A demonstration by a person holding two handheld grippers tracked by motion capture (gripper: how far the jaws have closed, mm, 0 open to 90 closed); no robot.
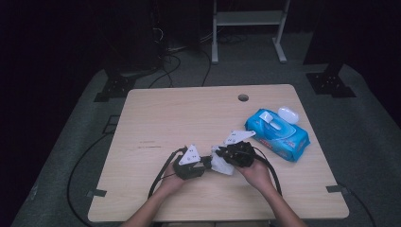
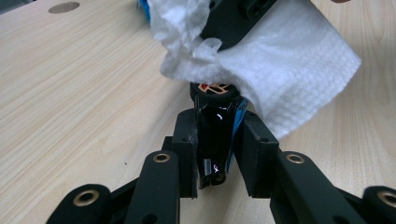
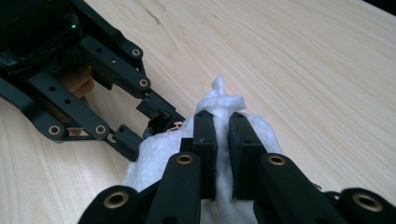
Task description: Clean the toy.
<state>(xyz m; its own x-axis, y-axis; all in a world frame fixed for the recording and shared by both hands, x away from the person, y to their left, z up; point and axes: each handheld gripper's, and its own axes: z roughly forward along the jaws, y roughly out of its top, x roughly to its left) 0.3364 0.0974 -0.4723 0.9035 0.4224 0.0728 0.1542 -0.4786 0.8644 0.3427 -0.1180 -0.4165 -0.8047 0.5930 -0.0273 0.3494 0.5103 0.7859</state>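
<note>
My left gripper [image 2: 218, 123] is shut on a small glossy black bottle [image 2: 215, 135] with a black cap that bears an orange mark. My right gripper [image 3: 221, 119] is shut on a white wet wipe [image 3: 154, 154], bunched between its jaws. The wipe [image 2: 280, 70] drapes over the bottle's cap and touches it. In the high view the left gripper [image 1: 207, 163] and the right gripper [image 1: 222, 153] meet tip to tip near the table's front middle, with the wipe [image 1: 221, 163] between them. The right gripper view has the left gripper [image 3: 148, 123] at its left.
A blue pack of wet wipes [image 1: 276, 135] lies to the right of the hands, with a small white case [image 1: 288, 114] just behind it. The wooden table [image 1: 170, 113] has a cable hole [image 1: 243, 98] near its far edge. Cables trail off the front.
</note>
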